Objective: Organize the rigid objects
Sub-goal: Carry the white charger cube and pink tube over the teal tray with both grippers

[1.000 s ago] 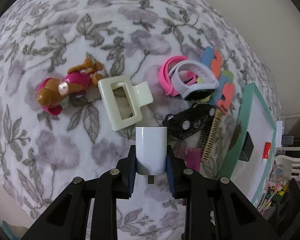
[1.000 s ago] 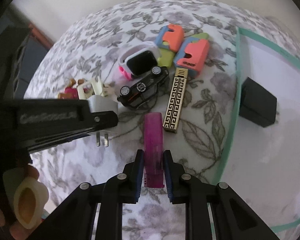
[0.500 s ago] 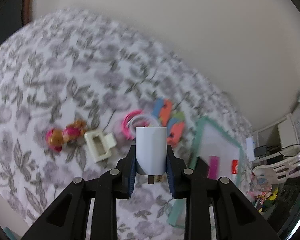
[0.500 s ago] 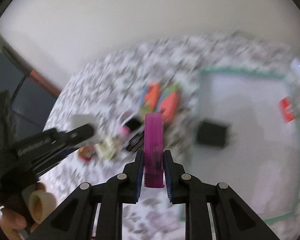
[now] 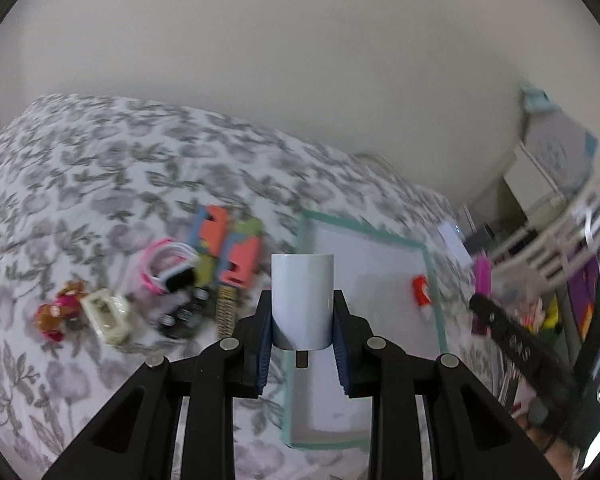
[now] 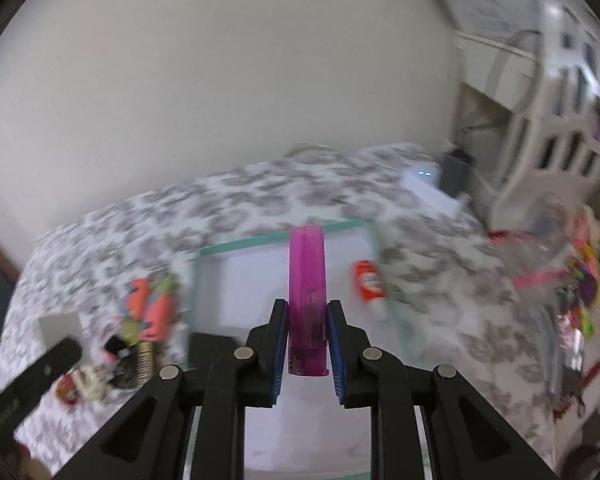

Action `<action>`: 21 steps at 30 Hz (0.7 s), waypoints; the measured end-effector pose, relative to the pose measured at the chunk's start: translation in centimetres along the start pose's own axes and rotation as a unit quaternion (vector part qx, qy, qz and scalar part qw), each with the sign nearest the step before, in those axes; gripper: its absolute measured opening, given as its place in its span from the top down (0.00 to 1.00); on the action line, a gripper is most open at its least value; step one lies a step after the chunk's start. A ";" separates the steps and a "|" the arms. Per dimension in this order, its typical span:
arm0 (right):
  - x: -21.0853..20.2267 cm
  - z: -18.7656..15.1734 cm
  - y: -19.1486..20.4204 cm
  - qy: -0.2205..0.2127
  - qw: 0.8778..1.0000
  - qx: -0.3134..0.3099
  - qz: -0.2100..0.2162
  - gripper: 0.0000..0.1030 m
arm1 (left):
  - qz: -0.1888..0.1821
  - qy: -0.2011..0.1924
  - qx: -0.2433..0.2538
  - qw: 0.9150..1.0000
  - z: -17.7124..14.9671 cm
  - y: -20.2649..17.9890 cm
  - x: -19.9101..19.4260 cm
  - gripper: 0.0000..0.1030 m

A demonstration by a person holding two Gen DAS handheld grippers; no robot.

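My left gripper (image 5: 302, 314) is shut on a white charger plug (image 5: 302, 296), held in the air over the near left edge of the white tray with a teal rim (image 5: 364, 236). My right gripper (image 6: 306, 320) is shut on a translucent pink lighter (image 6: 306, 280), held above the same tray (image 6: 260, 242). In the tray lie a red item (image 6: 368, 280) and a black block (image 6: 210, 346). Left of the tray is the pile: orange-blue toys (image 5: 228, 248), pink and white watches (image 5: 166, 268), a black toy car (image 5: 184, 316), a cream hair claw (image 5: 106, 314) and a toy dog (image 5: 58, 314).
All of it rests on a grey-flowered bedspread (image 5: 100, 184) against a plain wall. A white adapter (image 6: 428, 188) lies at the bed's far corner. White shelving (image 6: 560, 120) and bright clutter (image 6: 572, 280) stand to the right. A gold patterned strip (image 5: 226, 314) lies in the pile.
Both grippers rose off the bed and swung right, from the pile to above the tray, each keeping its load. The views now blur and take in the wall and the shelving.
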State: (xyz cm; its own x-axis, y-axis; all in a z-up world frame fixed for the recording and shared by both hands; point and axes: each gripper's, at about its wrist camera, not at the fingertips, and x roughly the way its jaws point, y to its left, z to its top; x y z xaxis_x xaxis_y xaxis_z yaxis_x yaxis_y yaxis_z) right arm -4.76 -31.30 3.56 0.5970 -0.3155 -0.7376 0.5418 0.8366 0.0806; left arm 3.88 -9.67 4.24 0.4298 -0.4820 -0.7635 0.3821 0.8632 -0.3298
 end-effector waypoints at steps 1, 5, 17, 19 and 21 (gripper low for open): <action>0.1 0.1 -0.6 -0.001 1.000 0.001 -0.016 0.80 | -0.003 0.007 0.013 1.000 -0.3 -0.8 0.4 0.73; 1.3 0.1 -2.7 0.016 0.999 0.022 -0.033 0.80 | 0.001 0.047 0.053 0.997 -2.1 -3.4 2.8 0.73; 8.0 -4.3 -3.8 0.153 0.987 0.019 -0.042 0.80 | 0.056 0.134 0.118 0.982 -6.3 -5.9 8.8 0.73; 8.2 -4.7 -3.8 0.158 0.986 0.019 -0.042 0.80 | 0.062 0.141 0.127 0.980 -6.7 -6.2 9.4 0.73; 8.4 -4.9 -3.8 0.162 0.986 0.016 -0.044 0.80 | 0.066 0.148 0.129 0.978 -7.0 -6.3 9.7 0.73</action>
State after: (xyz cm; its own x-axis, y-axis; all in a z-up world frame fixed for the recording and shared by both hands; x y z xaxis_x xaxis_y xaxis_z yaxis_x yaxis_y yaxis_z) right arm -4.71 -34.90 -6.25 0.3301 -0.2218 -0.9175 0.6038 0.7967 0.0247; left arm -0.08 -18.74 -5.01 0.2474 -0.2711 -0.9302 0.5504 0.8295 -0.0954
